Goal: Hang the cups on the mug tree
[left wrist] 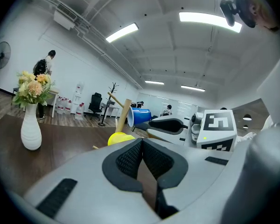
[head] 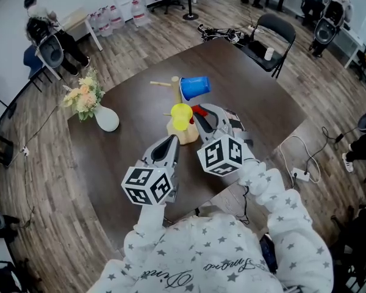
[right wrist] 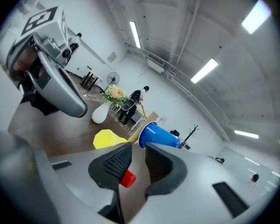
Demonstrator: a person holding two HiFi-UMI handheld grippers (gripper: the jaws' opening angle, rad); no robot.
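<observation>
The red cup [head: 198, 110] is the only cup not on the mug tree [head: 175, 90]. It is just right of the tree, at the tip of the right claw [right wrist: 137, 149]. That claw's jaws stand a little apart. A bit of red shows between them. It touches one pad, with a gap at the other. The bare peg [head: 160, 83] sticks out left from the top, beyond the blue cup [head: 195, 87] and yellow cup [head: 182, 116]. The left claw [left wrist: 142, 141] is pressed together, holding nothing, nearer the person.
</observation>
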